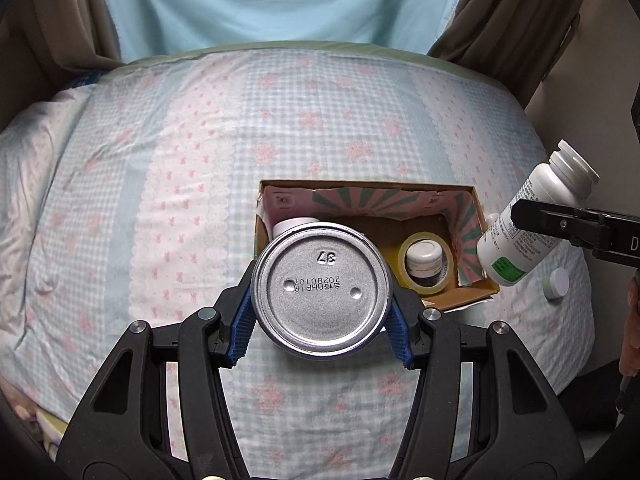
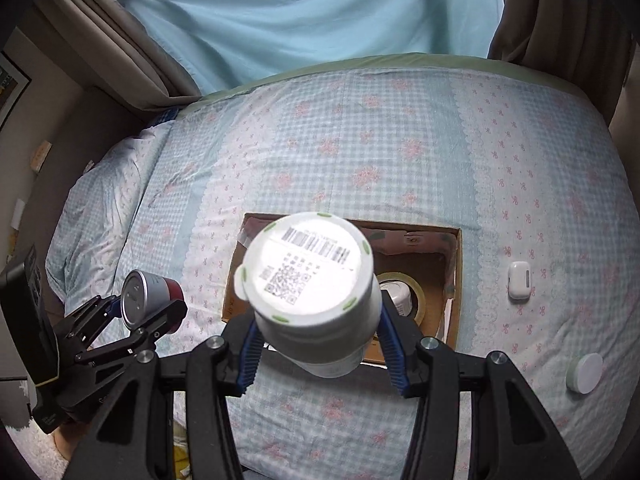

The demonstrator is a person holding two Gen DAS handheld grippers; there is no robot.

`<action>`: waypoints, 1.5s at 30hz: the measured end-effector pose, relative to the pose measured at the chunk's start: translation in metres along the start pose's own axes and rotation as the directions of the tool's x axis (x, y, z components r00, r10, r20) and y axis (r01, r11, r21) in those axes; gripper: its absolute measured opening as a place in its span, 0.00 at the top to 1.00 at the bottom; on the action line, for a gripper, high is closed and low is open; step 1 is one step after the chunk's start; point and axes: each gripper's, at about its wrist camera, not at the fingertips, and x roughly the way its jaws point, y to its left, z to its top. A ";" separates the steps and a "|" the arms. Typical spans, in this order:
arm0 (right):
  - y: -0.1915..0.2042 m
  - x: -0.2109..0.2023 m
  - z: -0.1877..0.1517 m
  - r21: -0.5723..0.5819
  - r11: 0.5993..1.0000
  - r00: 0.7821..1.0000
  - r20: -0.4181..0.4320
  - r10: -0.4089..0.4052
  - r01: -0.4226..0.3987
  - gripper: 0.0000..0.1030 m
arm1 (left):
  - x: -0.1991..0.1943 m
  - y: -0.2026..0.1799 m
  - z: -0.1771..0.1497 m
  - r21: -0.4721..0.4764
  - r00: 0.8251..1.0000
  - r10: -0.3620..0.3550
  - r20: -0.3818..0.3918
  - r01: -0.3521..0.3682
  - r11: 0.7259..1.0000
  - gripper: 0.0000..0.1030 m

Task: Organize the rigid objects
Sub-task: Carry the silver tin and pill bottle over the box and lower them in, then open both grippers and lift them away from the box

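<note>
My left gripper (image 1: 322, 330) is shut on a metal can (image 1: 322, 292), silver base toward the camera, held above the near left edge of an open cardboard box (image 1: 474, 216) on the bed. The can (image 2: 150, 298) also shows red-sided at the left of the right wrist view. My right gripper (image 2: 320, 354) is shut on a white pill bottle (image 2: 310, 284), barcoded base toward the camera, above the box (image 2: 454, 280). The bottle (image 1: 532, 220) hangs tilted at the box's right side in the left wrist view. Inside the box lie a tape roll (image 1: 426, 264) around a small jar and a white lid.
The bed (image 1: 200, 160) has a blue checked floral quilt. A small white round jar (image 2: 585, 373) and a white earbud case (image 2: 519, 281) lie on the quilt right of the box. Curtains (image 1: 260, 0) hang behind the bed. A wall stands at the right.
</note>
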 end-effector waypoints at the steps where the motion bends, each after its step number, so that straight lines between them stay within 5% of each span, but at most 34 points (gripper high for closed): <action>1: 0.002 0.008 0.001 0.010 1.000 1.000 -0.014 0.001 0.000 0.54 | 0.007 0.002 0.001 0.001 1.000 -0.002 -0.012 0.002 1.000 0.50; 15: -0.017 0.139 0.008 0.072 0.997 0.973 -0.231 0.007 0.010 0.54 | 0.128 0.001 0.005 0.086 0.983 0.012 -0.182 0.004 0.996 0.50; 25: -0.028 0.186 0.015 0.051 0.998 0.932 -0.359 0.047 -0.031 0.54 | 0.165 -0.021 0.001 0.188 0.971 0.032 -0.236 0.013 0.982 0.49; 27: -0.029 0.194 0.015 0.029 0.999 0.923 -0.382 0.050 -0.042 0.53 | 0.161 -0.028 0.000 0.219 0.977 0.029 -0.211 0.018 0.976 0.30; 28: -0.031 0.198 0.016 0.026 0.999 0.917 -0.397 0.052 -0.046 0.51 | 0.158 -0.031 0.000 0.228 0.980 0.022 -0.198 0.024 0.973 0.01; 30: -0.038 0.200 0.019 0.041 0.999 0.914 -0.404 0.035 -0.021 0.25 | 0.151 -0.036 0.002 0.236 0.986 0.001 -0.169 0.040 0.971 0.00; 31: -0.043 0.199 0.021 0.047 0.999 0.918 -0.395 0.029 -0.012 0.02 | 0.150 -0.038 0.002 0.243 0.985 0.006 -0.171 0.036 0.969 0.00; 45: -0.061 0.167 0.017 0.106 0.993 0.938 -0.346 -0.005 0.044 0.00 | 0.130 -0.045 0.004 0.264 0.988 0.042 -0.149 -0.001 0.964 0.00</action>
